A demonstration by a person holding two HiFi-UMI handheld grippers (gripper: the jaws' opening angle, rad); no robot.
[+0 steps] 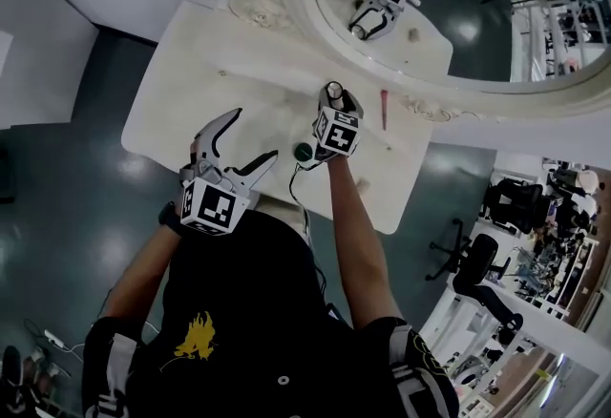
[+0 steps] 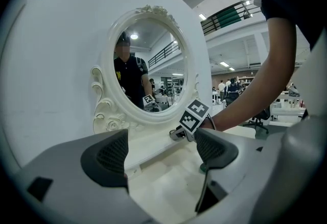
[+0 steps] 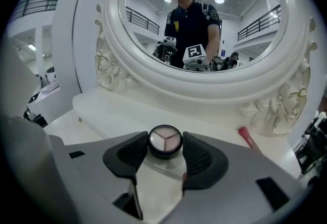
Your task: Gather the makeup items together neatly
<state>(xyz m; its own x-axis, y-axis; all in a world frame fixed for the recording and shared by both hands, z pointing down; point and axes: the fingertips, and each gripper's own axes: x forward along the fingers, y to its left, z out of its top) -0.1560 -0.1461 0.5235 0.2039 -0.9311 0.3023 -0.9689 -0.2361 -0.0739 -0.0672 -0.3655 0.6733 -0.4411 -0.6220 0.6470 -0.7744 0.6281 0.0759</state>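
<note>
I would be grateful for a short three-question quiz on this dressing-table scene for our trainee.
1. True or false: the left tool has its jaws apart with nothing between them.
2. What does the right tool grip? A) a round compact B) a comb C) a sponge
3. Fill in: the pink stick lies on the white table, close to the foot of the ____.

Key: 1 true; 2 A; 3 mirror.
</note>
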